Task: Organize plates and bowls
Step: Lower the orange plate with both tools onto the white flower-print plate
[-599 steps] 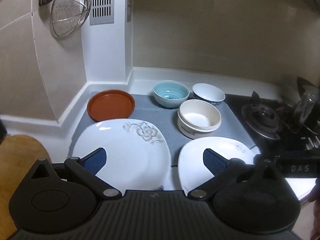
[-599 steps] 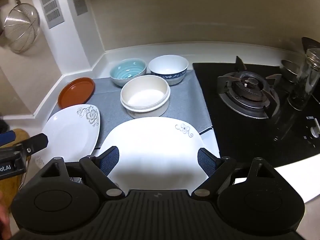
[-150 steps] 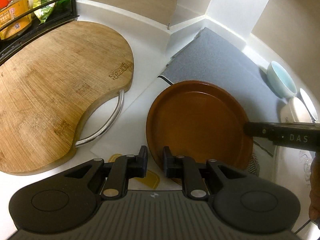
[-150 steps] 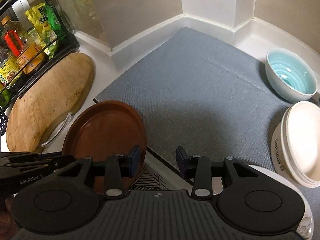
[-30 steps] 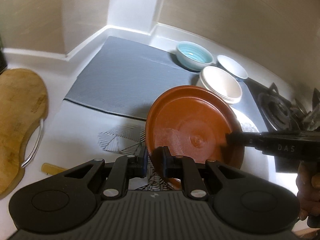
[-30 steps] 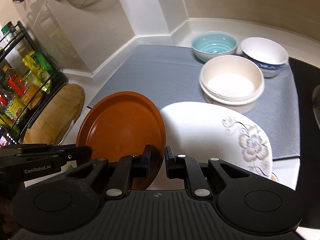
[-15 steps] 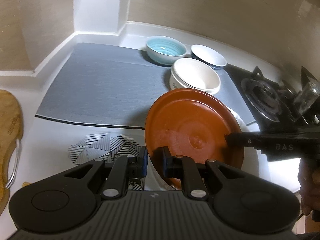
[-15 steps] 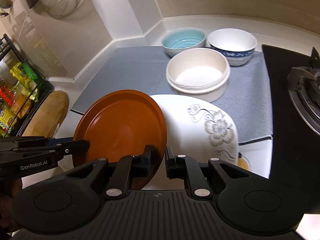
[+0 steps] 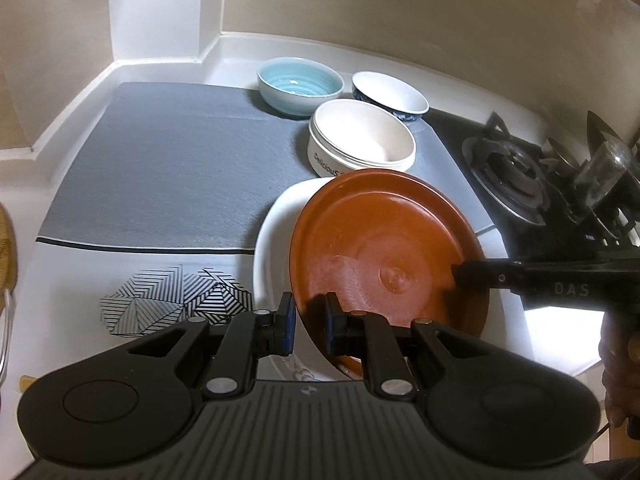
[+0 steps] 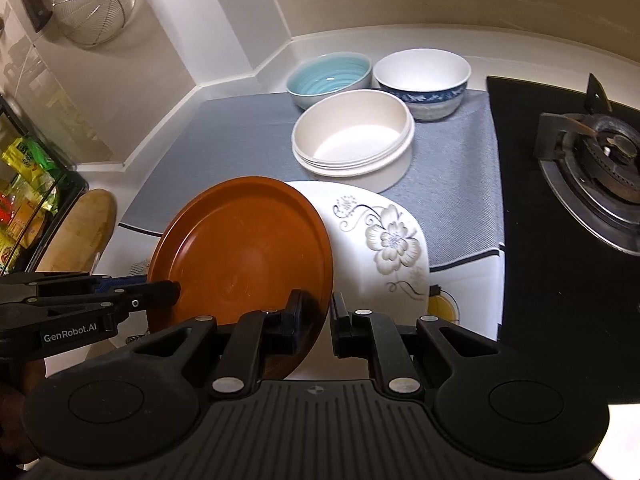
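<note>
The brown plate point(image 9: 384, 252) point(image 10: 244, 252) hangs tilted over the white flowered plate point(image 9: 276, 236) point(image 10: 380, 240), held by both grippers. My left gripper point(image 9: 310, 324) is shut on its near-left rim. My right gripper point(image 10: 316, 320) is shut on its opposite rim and shows in the left wrist view point(image 9: 464, 274) as a black finger on the plate's right edge. A cream bowl point(image 9: 362, 144) point(image 10: 352, 140), a light blue bowl point(image 9: 300, 84) point(image 10: 330, 76) and a white bowl with a blue band point(image 9: 390, 94) point(image 10: 422, 78) stand behind on the grey mat point(image 9: 168, 168) point(image 10: 452, 184).
A gas hob point(image 9: 516, 168) point(image 10: 592, 152) lies to the right, with a glass jar point(image 9: 604, 168) beside it. A wooden cutting board point(image 10: 80, 228) and a shelf of packets point(image 10: 24, 192) are to the left. A strainer point(image 10: 96, 4) hangs on the wall.
Both grippers have carried the brown plate to the right, from above the patterned mat corner to above the white flowered plate. Both grips are unchanged.
</note>
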### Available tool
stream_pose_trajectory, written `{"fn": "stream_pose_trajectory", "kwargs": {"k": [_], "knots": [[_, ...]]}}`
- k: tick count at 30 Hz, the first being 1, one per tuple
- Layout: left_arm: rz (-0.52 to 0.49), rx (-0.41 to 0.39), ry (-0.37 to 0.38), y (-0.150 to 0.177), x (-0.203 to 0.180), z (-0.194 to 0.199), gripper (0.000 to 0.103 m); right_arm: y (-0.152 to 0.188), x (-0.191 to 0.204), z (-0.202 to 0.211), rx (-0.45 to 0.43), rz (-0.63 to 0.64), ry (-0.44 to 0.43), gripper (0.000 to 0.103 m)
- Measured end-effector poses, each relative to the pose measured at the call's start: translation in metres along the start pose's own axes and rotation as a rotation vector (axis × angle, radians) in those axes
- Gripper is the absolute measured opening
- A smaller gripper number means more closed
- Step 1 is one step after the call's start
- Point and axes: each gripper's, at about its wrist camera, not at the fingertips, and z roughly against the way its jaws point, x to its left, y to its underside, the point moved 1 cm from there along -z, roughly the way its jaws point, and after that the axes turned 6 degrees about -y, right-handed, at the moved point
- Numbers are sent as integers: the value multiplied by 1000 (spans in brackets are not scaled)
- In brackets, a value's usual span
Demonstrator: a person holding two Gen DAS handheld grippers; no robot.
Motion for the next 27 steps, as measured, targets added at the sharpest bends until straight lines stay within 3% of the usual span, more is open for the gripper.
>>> {"fn": "stream_pose_trajectory", "kwargs": {"k": [27], "knots": [[-26, 46, -10, 0, -5, -25, 16, 9, -7, -15, 39, -6, 33, 15]]}}
